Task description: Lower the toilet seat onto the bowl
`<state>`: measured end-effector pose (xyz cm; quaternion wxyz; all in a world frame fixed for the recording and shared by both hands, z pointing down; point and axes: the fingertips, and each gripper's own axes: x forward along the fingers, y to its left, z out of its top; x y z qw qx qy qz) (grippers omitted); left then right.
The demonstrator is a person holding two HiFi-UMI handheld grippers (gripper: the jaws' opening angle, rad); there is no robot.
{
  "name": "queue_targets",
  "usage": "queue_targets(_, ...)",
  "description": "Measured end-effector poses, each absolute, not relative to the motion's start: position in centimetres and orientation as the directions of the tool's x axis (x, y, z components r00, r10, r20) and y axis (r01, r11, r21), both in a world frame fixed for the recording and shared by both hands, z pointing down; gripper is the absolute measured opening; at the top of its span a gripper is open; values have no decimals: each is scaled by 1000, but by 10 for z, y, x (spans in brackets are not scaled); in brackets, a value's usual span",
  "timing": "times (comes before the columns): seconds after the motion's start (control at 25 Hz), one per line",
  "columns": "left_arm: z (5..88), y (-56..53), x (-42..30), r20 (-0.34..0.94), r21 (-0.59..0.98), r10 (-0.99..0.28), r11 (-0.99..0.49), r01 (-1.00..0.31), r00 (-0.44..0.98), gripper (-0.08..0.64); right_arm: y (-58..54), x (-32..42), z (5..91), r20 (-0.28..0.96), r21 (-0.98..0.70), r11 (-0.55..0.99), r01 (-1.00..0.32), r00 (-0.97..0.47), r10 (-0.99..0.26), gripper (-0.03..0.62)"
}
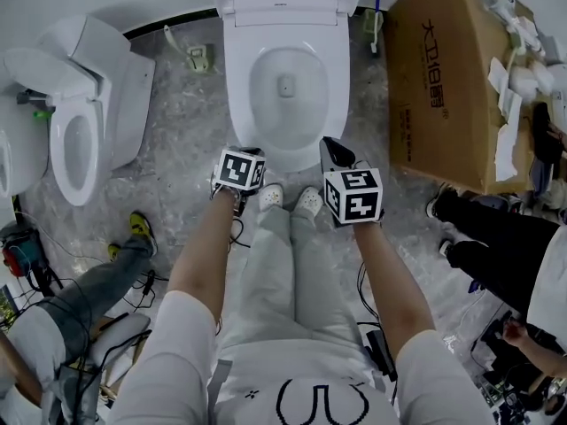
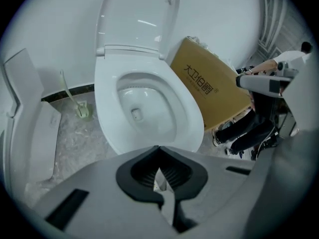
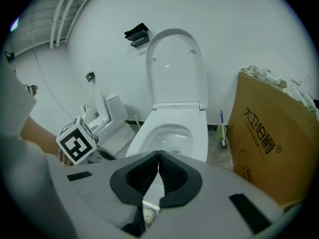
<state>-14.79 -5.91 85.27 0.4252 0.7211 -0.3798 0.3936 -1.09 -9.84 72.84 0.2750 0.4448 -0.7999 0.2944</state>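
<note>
Entry, floor read left to right.

- Left edge of the floor (image 1: 177, 149): a second toilet (image 1: 106, 104), not part of this job. Just beyond it, at the back edge by the wall (image 3: 224, 34), a toilet brush (image 1: 199, 57) in its holder.
- My left claw (image 2: 158, 151): clenched, pads meeting tip to tip, nothing between them. It hangs over the front left of the bowl (image 1: 237, 96), pointing steeply down at the rim. It touches nothing.
- Centre, back edge of the floor: the toilet. The toilet seat (image 3: 174, 68) stands upright against the wall above the hinge. I cannot separate seat from lid in these views; they read as one raised panel. The bowl's rim is bare and uncovered all the way round.
- My right claw (image 3: 158, 156): also clenched and empty, jaws pressed together. It sits just right of the left claw, off the bowl's front right, well short of the seat.
- Right edge of the floor: a large cardboard box (image 1: 443, 87) leaning beside the toilet, near it but apart.

Progress, as I judge it: nothing done yet. The seat is fully up, and neither claw has reached it. Left to do: bring one claw up and forward to the top edge of the panel, tip it off the wall, and ease it down onto the rim. Clenched tips should serve for a push or a hook. Risk: past the balance point it may drop and slam.
</note>
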Motion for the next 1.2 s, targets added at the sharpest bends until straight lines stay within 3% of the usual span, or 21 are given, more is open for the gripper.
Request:
queue_targets(0.56, 752, -86, -161, 859, 291, -335, -302, -908, 387, 9, -108, -5, 650, 675, -220, 430, -876, -455, -581, 28)
queue_targets(1.2, 661, -105, -148, 801, 258, -437, -364, -895, 409, 9, -110, 7, 569, 623, -217, 428, -877, -462, -631, 28)
